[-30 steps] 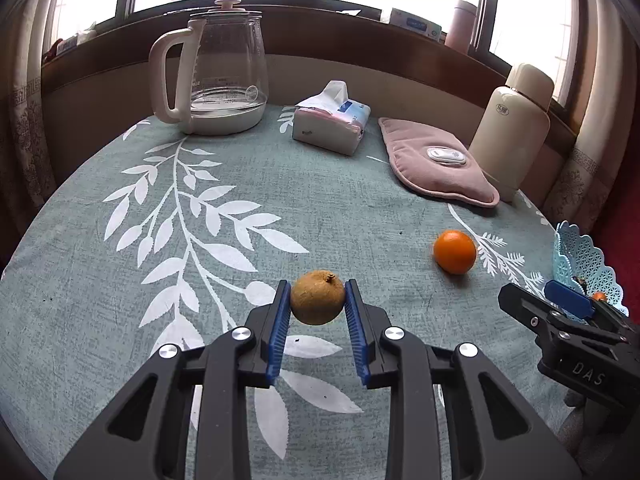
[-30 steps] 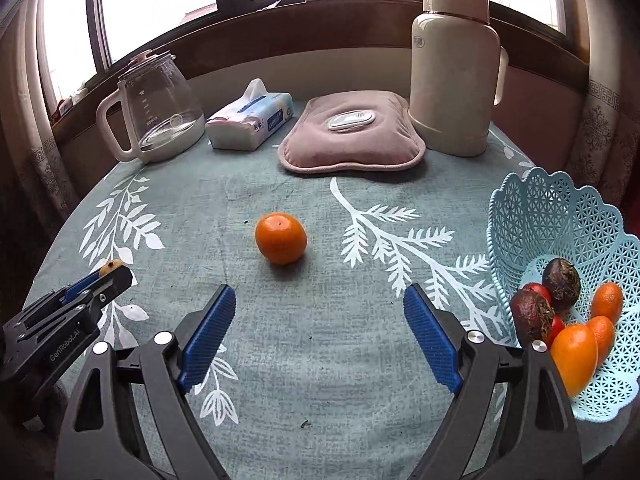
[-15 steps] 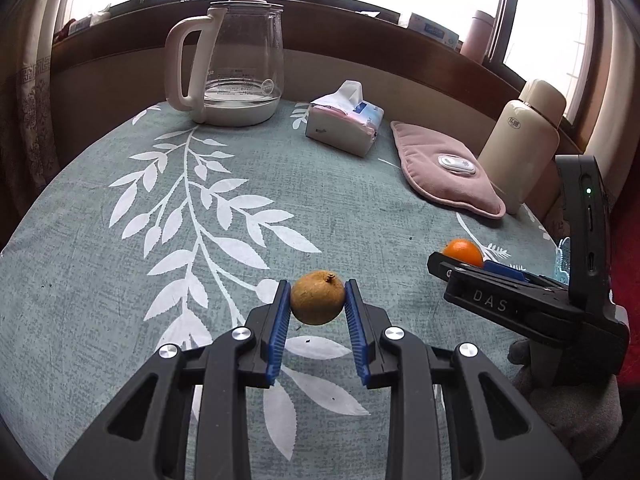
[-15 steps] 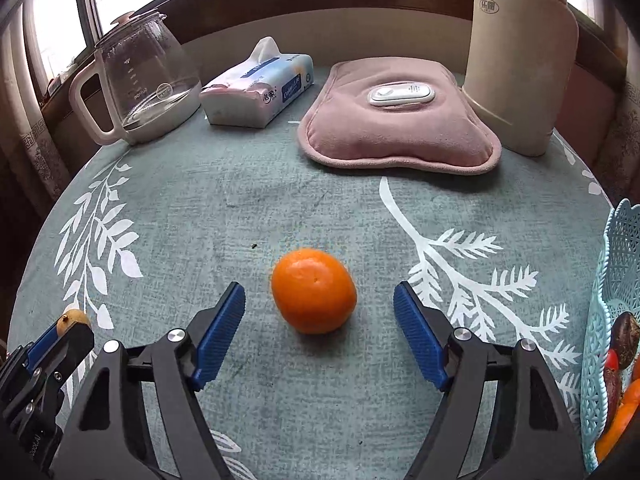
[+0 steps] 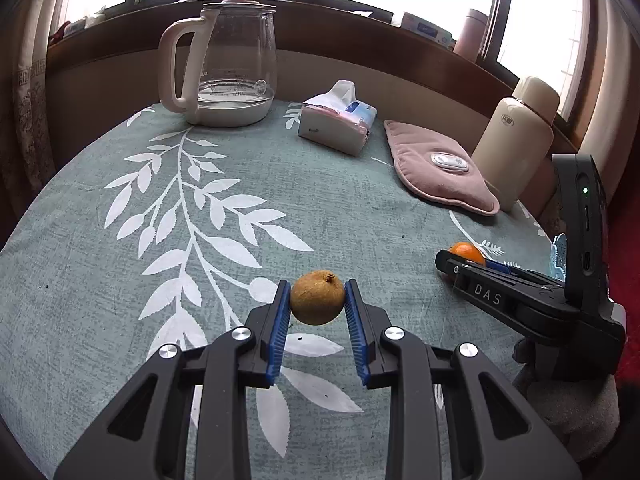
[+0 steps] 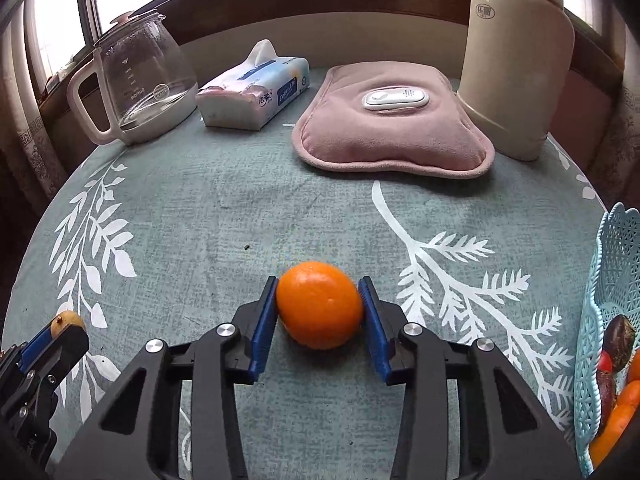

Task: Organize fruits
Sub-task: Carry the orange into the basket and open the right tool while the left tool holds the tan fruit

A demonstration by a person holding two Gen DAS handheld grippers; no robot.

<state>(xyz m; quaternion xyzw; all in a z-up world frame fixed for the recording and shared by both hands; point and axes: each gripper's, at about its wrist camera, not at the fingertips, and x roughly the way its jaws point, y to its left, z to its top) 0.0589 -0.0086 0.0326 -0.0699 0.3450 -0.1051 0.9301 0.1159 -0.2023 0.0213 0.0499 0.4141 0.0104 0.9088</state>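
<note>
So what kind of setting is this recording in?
Most likely a home, a table by a window rather than a lab. A glass electric kettle, a soft pack of tissues and a pink plush hot-water bag sit on a grey-green leaf-print tablecloth.

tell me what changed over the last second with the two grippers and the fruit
The right gripper moved forward to the orange, which lay well ahead of its wide-open jaws; they are now closing, blue pads at both sides of the fruit. The left gripper stayed put, shut on the brown fruit. Kettle, tissue pack and basket are unchanged.
</note>
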